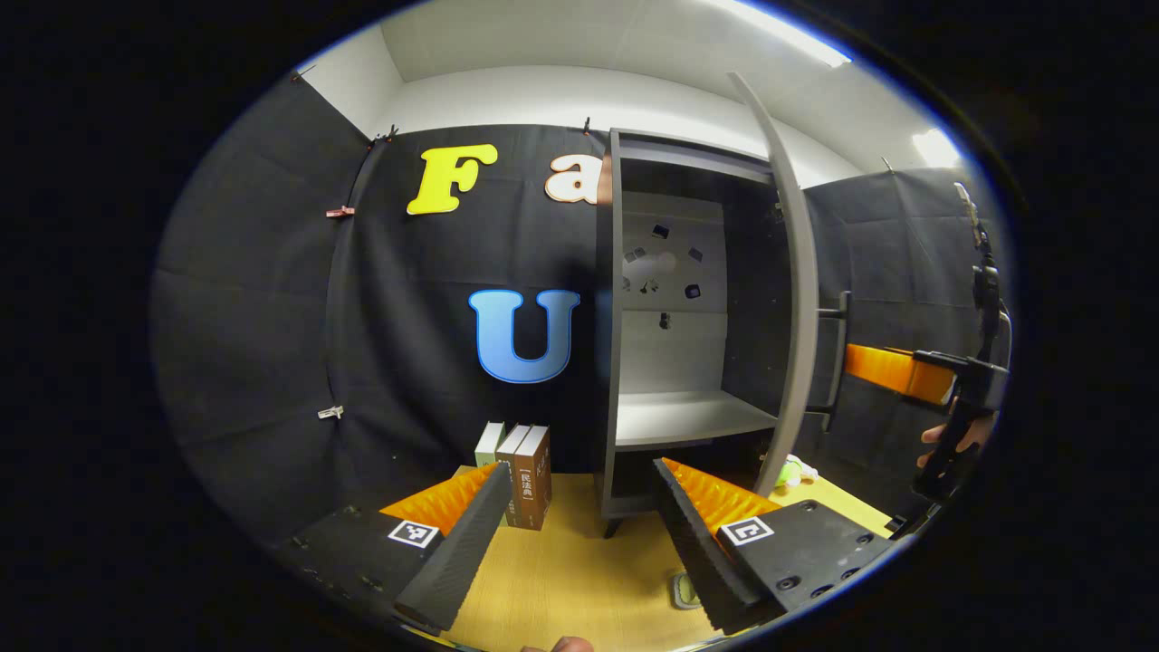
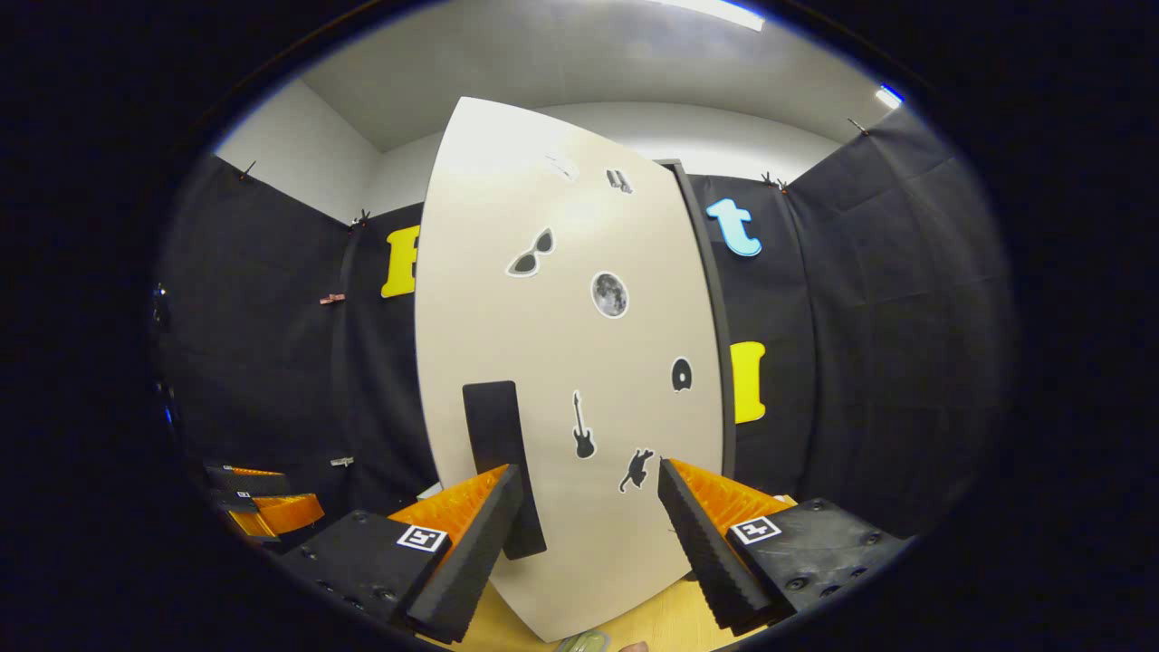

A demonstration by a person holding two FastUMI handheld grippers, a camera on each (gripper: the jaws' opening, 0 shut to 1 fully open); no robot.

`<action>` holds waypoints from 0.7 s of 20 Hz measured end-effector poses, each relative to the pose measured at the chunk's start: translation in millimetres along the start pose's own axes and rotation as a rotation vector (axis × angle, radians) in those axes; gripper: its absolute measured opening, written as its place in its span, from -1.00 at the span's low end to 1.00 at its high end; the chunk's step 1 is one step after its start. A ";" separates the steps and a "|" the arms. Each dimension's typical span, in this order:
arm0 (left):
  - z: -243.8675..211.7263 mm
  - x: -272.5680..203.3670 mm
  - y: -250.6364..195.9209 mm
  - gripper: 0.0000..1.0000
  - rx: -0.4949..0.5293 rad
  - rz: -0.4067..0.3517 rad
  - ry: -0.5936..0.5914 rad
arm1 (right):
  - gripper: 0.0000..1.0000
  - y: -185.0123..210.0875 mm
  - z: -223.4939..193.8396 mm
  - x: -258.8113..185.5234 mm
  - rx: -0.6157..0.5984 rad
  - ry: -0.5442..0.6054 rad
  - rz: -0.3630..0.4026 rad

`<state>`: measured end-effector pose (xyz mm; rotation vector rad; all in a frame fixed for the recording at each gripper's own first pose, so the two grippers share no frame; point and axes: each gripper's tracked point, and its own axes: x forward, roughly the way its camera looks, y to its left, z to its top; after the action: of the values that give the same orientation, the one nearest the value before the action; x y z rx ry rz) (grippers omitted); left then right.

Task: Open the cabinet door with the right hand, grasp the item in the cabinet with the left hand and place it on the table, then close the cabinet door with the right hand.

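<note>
From my left gripper [image 1: 579, 521], fingers apart and holding nothing, the dark-framed cabinet [image 1: 608, 362] stands open with bare shelves; I judge the item, not identifiable here, already out. My right gripper [image 2: 589, 525], fingers apart, faces the stickered beige cabinet door [image 2: 579, 362]; closing remains.

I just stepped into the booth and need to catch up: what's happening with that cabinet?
A person holds a tool in each hand. The cabinet door stands open, and the right tool faces its handle, fingers open. The left tool hovers open over the table. Books stand beside the cabinet, whose visible shelf looks bare.
</note>
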<state>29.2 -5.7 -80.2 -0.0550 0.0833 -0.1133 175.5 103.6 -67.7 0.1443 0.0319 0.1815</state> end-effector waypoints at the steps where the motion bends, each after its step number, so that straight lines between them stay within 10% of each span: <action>1: 0.0 1.1 0.9 0.94 0.000 0.000 -0.001 | 0.94 10.7 -5.3 7.3 -0.007 0.007 0.015; 14: 8.7 12.5 16.1 0.94 0.007 0.006 -0.019 | 0.94 38.4 -34.5 77.1 0.020 0.044 0.002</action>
<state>44.1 9.3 -73.5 -0.0489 0.0642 -0.1070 243.0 159.9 -97.7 0.1606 0.0775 0.1864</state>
